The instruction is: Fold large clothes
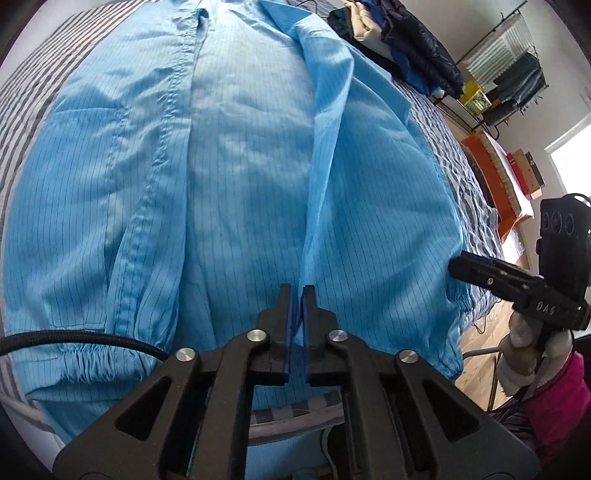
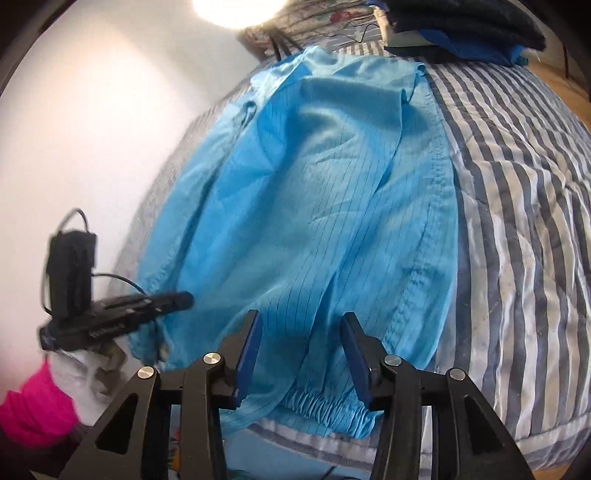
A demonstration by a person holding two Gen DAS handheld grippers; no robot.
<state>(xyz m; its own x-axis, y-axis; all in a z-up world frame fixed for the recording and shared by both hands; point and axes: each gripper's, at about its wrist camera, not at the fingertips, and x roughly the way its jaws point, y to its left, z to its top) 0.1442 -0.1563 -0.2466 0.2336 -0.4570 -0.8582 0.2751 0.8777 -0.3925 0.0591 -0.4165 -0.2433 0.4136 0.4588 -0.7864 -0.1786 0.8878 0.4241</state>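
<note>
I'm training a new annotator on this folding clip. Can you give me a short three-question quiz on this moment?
1. True or false: the blue garment lies on a striped bedspread.
2. Which gripper's jaws stand wider apart: A the left gripper, B the right gripper?
3. What sits at the far end of the bed?

Key: 1 true. 2 B. 3 a pile of dark clothes.

I'm seeing a grey-and-white striped quilt (image 2: 517, 221) lying underneath, dark folded clothes (image 1: 413, 37) sitting near a black metal rack (image 1: 509, 74).
</note>
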